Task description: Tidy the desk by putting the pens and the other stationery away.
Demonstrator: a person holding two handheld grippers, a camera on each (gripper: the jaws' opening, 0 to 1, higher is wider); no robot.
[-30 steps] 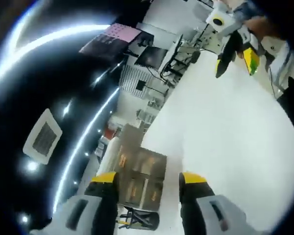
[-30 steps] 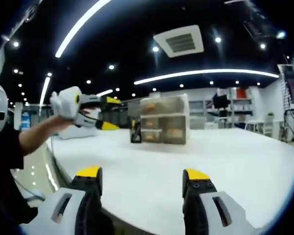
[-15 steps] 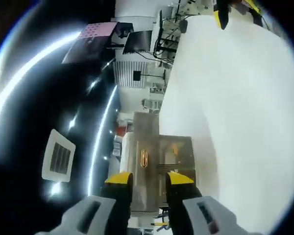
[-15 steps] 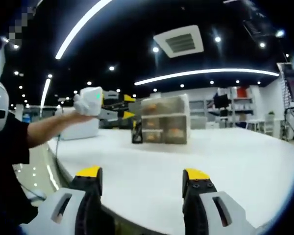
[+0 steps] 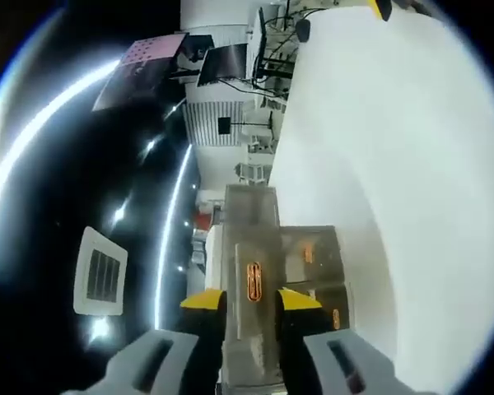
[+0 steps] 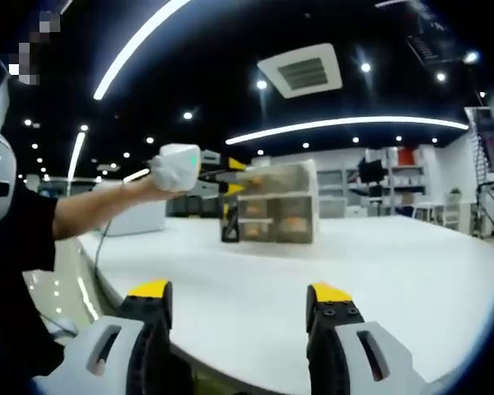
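Drawers: translucent drawer unit point(image 5: 267, 271) is sitting on the white desk point(image 5: 395, 164), orange handles showing. Left gripper point(image 5: 251, 303) is reaching at the unit, yellow-tipped jaws narrowed to a small gap around the front of one drawer; cannot tell whether they are actually gripping it. In the right gripper view, the right gripper point(image 6: 240, 298) is hovering low over the desk edge, jaws spread wide and holding nothing, well apart from the unit point(image 6: 276, 202). Dark pen holder point(image 6: 228, 224) is standing just beside the unit.
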